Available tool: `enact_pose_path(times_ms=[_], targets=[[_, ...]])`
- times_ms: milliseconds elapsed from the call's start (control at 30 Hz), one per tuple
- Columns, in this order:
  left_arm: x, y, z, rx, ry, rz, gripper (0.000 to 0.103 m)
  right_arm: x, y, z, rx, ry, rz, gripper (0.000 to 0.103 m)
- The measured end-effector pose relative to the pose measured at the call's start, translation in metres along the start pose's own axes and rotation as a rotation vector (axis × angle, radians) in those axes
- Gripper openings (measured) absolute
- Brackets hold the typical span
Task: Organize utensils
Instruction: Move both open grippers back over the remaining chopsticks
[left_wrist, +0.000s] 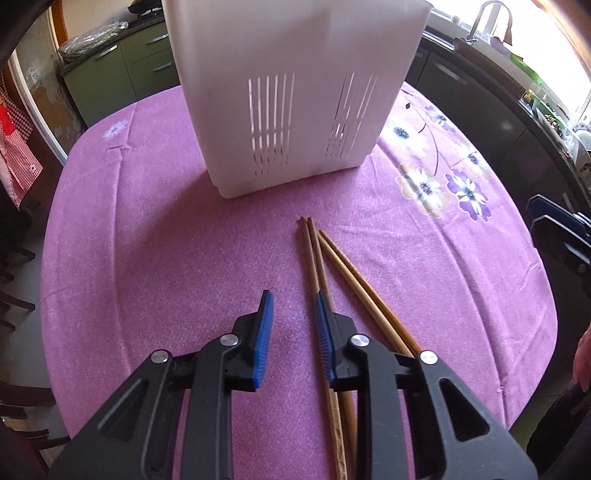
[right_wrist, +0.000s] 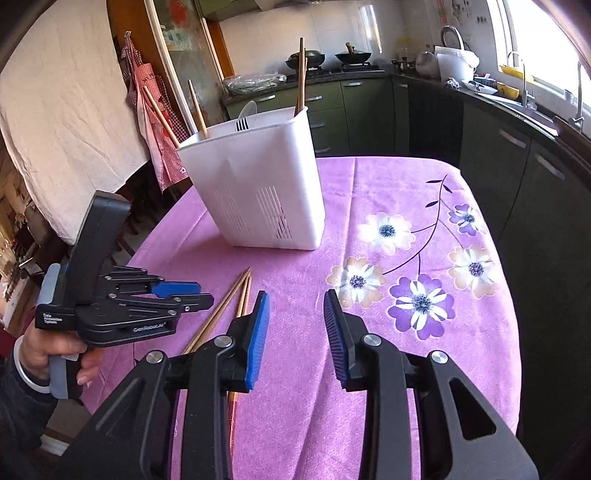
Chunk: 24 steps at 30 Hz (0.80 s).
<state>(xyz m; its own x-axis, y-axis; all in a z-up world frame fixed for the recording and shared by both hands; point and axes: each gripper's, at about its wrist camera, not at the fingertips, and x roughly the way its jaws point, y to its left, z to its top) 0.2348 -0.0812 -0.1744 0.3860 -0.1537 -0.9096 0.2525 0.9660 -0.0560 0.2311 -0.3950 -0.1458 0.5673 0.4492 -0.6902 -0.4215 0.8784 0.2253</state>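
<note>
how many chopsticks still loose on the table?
4 chopsticks lie bunched on the purple tablecloth before the white holder, passing under the left gripper; more may hide beneath.

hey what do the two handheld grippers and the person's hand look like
Both the left gripper and right gripper have black plastic linkages with silver pivot bolts and ribbed blue pads. From outside, the left gripper has small white lettering and a grey-blue handle. The left hand shows a dark sleeve and pale bangle.

The white holder's (left_wrist: 291, 92) top is cut off; the chopsticks' (left_wrist: 332, 280) near ends hide beneath the left claw (left_wrist: 293, 332).
</note>
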Motion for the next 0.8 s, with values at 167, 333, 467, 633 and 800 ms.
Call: enact_pose_path(times_ms=[167, 333, 467, 633, 800], targets=[[0.0109, 0.0010, 0.0020, 0.004, 0.018, 0.002, 0.021, 0.0004, 0.0015, 0.0058, -0.001, 0.003, 0.011, 0.031], [0.0103, 0.0047, 0.0043, -0.021, 0.022, -0.039, 0.021, 0.0036, 0.0012, 0.0111, 0.005, 0.014, 0.019, 0.031], [0.0042, 0.0063, 0.0043, -0.028, 0.012, -0.063, 0.021, 0.0062, 0.0018, 0.0101, 0.004, 0.024, 0.019, 0.031], [0.0058, 0.0008, 0.0031, -0.008, 0.023, -0.067, 0.021, 0.0088, 0.0013, 0.0099, 0.006, 0.032, 0.023, 0.031], [0.0108, -0.0034, 0.0035, 0.000, 0.031, -0.055, 0.021, 0.0099, 0.0000, 0.0087, 0.006, 0.039, 0.024, 0.031]])
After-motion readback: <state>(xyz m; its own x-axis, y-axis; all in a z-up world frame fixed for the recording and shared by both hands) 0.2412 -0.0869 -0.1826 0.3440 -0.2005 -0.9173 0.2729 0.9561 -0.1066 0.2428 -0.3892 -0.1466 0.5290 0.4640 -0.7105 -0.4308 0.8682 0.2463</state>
